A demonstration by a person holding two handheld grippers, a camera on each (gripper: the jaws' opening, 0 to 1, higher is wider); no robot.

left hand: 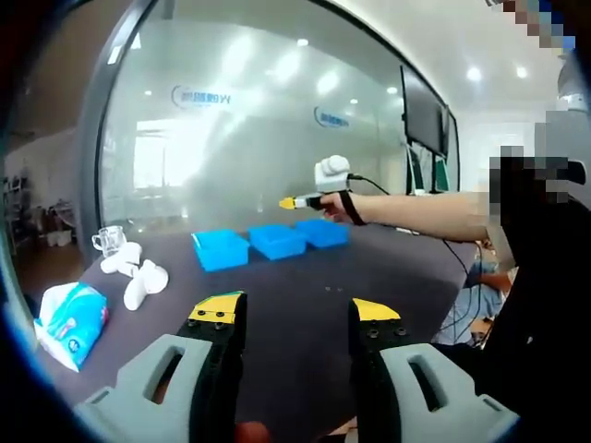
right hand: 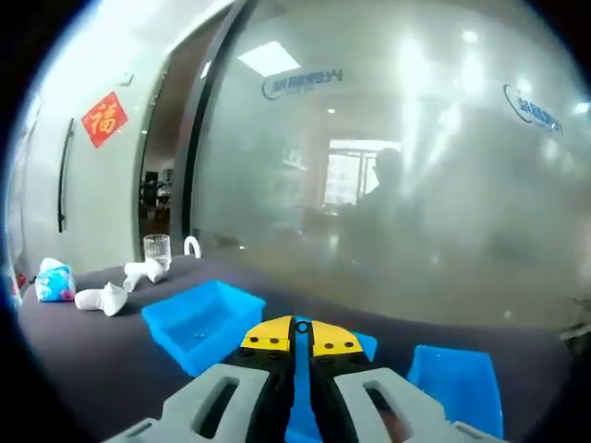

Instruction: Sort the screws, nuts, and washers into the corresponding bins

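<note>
Bins, three blue ones (left hand: 274, 242), sit in a row on the dark desk (left hand: 305, 314), well ahead of the left claw (left hand: 296, 310), whose jaws stand apart. An outstretched arm holds the right claw (right hand: 295, 336), jaws pressed together, just above the middle bin (right hand: 366, 345).

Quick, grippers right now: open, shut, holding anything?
Left gripper: open, empty, above the dark table.
Right gripper: shut over the blue bins; whether it holds something cannot be told.
</note>
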